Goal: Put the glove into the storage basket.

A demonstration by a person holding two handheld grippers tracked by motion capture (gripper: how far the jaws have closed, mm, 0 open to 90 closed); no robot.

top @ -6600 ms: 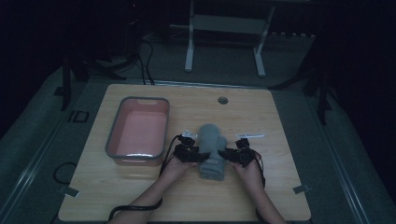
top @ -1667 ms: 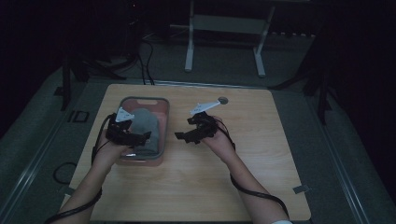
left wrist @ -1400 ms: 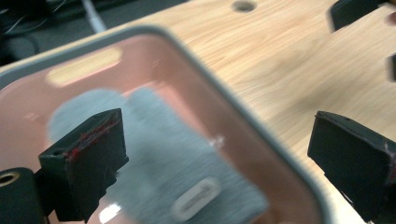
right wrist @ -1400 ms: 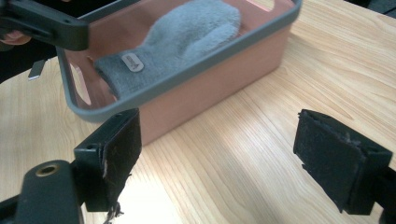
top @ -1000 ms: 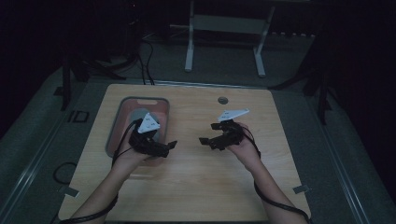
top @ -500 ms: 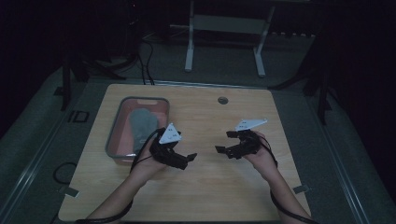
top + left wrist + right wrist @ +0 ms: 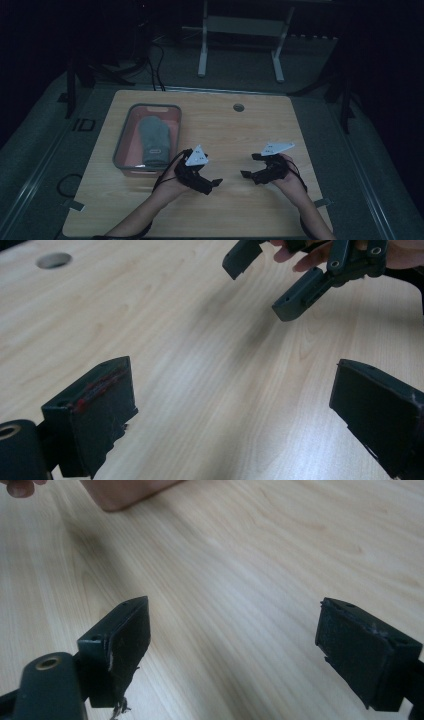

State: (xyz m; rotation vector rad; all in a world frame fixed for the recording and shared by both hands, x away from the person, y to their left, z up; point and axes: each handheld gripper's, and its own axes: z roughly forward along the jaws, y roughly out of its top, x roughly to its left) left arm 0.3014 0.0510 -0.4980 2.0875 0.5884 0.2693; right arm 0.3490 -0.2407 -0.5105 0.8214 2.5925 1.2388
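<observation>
We're at the tail end here: the grey cloth (image 7: 153, 140) lies in the tray (image 7: 121, 150) at left centre of the high view, and both tools sit low over the bare desk (image 7: 235, 130). The left hand-held gripper (image 7: 212, 184) is released, jaws wide; the right hand-held gripper (image 7: 248, 165) likewise gapes, holding nothing. Next, probably just resting them. Half a second ago both hands were slightly higher in the frame; now they've drawn nearer the bottom edge.
</observation>
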